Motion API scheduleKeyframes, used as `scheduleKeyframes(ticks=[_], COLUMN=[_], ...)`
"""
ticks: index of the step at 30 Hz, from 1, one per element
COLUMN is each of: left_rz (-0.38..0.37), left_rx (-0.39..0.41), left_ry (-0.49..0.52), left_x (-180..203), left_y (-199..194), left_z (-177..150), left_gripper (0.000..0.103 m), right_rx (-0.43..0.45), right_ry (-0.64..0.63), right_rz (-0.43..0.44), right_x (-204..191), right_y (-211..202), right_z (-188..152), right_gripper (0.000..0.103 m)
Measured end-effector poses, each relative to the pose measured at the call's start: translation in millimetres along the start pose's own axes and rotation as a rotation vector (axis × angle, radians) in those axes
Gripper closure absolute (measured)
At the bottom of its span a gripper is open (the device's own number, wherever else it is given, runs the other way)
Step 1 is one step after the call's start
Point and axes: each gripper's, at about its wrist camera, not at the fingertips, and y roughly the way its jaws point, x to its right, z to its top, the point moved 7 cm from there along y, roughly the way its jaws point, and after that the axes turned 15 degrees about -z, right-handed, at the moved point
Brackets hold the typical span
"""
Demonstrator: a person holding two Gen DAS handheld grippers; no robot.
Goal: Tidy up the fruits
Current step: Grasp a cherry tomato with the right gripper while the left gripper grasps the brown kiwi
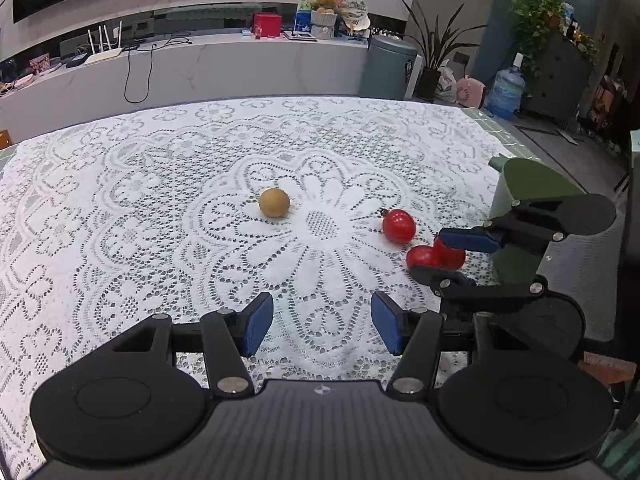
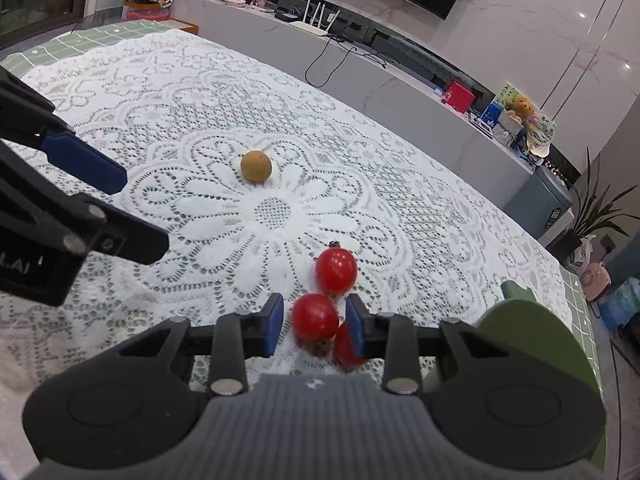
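Note:
Three red cherry tomatoes and one brown round fruit point(image 1: 274, 202) point(image 2: 256, 166) lie on the lace tablecloth. My right gripper point(image 2: 315, 324) point(image 1: 442, 258) stands narrowly open around one tomato point(image 2: 314, 316) point(image 1: 424, 257). A thin strip of cloth shows on each side of it, so the pads are not pressing. A second tomato point(image 2: 343, 348) point(image 1: 454, 255) sits partly hidden against the right finger. The third tomato point(image 2: 336, 270) point(image 1: 399, 226) lies just beyond the tips. My left gripper point(image 1: 322, 328) point(image 2: 136, 208) is open and empty, short of the brown fruit.
A dark green container point(image 1: 528, 200) point(image 2: 532, 332) stands at the table's right side, close behind my right gripper. The white lace cloth point(image 1: 160, 200) covers the table. A long counter with boxes and a router runs beyond the far edge.

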Motion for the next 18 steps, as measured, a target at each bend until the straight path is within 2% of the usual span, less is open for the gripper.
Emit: scheduleKeyframes(ticks=[11,13,18], left_rz=[0.0,0.0,0.009], left_rx=[-0.018,-0.017,-0.011], left_ry=[-0.002,-0.011,-0.016], left_x=[-9,-14,-25], left_y=[15,17,25], left_z=[6,7,15], left_gripper=[0.037,0.037,0.04], right_rx=[0.003,0.009,0.017], right_ry=[-0.037,-0.042,0.019], right_rz=[0.006,0.002,0.018], right_x=[-7,-7,1], right_y=[11,12,11], right_z=[-1,-1,3], right_gripper=[0.076,0.079,0.08])
